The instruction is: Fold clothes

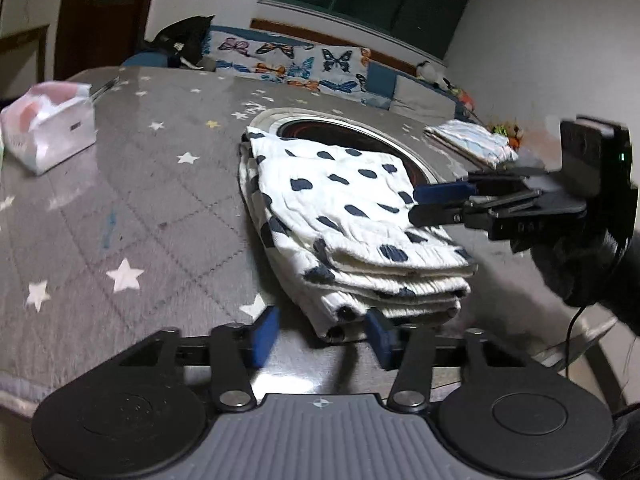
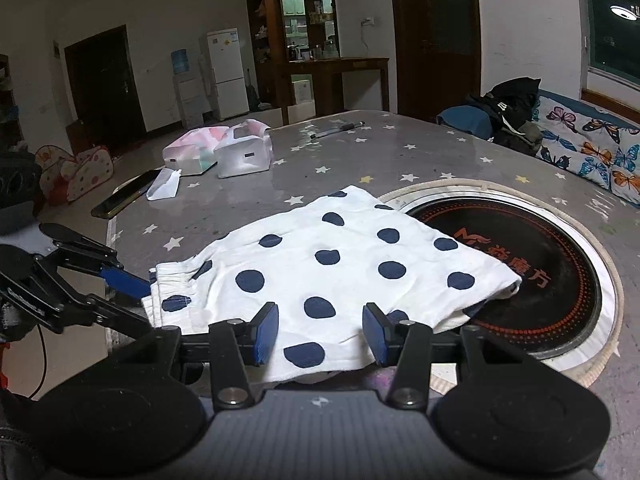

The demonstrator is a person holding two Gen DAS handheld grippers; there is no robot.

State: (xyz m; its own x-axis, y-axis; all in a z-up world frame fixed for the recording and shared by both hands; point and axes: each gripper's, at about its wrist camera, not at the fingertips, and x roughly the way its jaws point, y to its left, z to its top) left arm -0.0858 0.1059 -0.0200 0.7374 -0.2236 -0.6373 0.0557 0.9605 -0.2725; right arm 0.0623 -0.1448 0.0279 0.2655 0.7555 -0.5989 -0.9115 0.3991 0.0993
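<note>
One white garment with dark blue spots point(image 1: 352, 216) lies folded in several layers near the middle of my tabletop point(image 1: 120, 208), its far end overlapping the one round black hotplate point(image 2: 532, 272) set into the surface. A second folded cloth, pale with blue stripes point(image 1: 468, 146), sits alone toward the far right corner.

My left gripper point(image 1: 322, 330) is at the near corner of the spotted garment; its two blue fingers point(image 1: 264, 336) stand apart, one to each side of that corner, and neither presses on the fabric as far as I can see, so that hand is released. My right gripper point(image 2: 320, 330) is at the garment's other side. Its two blue fingers point(image 2: 266, 332) are also spread, with the top spotted layer lying between them, not pinched.

Toward the far left edge of the tabletop I count two soft white pouches point(image 2: 218, 152) side by side, one small white packet point(image 2: 164, 186) and one dark phone point(image 2: 126, 196) next to it. One pen point(image 2: 338, 130) lies near the far edge. Beyond the tabletop, one butterfly-print cushion point(image 1: 292, 64) runs along the wall, with one dark bag point(image 2: 508, 108) at its end.
</note>
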